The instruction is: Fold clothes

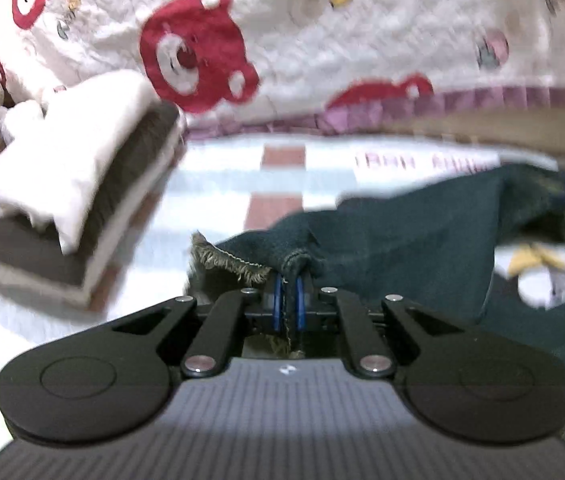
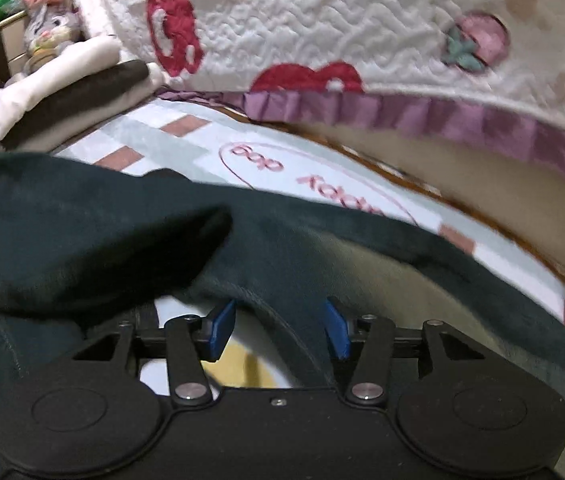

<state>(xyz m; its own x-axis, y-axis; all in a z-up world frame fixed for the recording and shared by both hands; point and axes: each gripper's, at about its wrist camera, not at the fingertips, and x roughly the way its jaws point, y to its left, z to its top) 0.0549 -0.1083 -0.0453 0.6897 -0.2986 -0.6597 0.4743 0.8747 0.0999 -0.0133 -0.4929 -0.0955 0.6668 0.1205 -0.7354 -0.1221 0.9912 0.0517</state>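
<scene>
Dark teal garment (image 1: 402, 232) lay spread across the checked bed sheet (image 1: 218, 196), the largest thing near both grippers, its cloth slumped in loose folds in front of a quilt (image 1: 362, 40) printed with red bears; it looked like a soft, fairly thick knit or denim-like fabric, limp rather than stiff, light enough for 1 gripper to lift yet heavy enough to drape and drag, and not fragile; judged from the way it sagged, it would hold no shape of its own, so each fold would need 2 holds at an edge or corner rather than in the middle; a printed patch (image 1: 542, 276) of white and yellow showed on its right part in the left wrist view; behind and to the left sat a stack of folded clothes (image 1: 82, 200), white and dark layers, well apart from the garment; a frayed hem (image 1: 226, 260) ran along the near edge, rough and easy to pinch, a sensible place to grip; the left gripper (image 1: 290, 304) was closed narrowly on a seam fold just beside that hem, cloth pinched between its blue pads; the right gripper (image 2: 278, 328) stood wide, its blue pads (image 2: 222, 328) apart, with a curved edge of the garment (image 2: 322, 248) lying between them but not yet clamped.
</scene>
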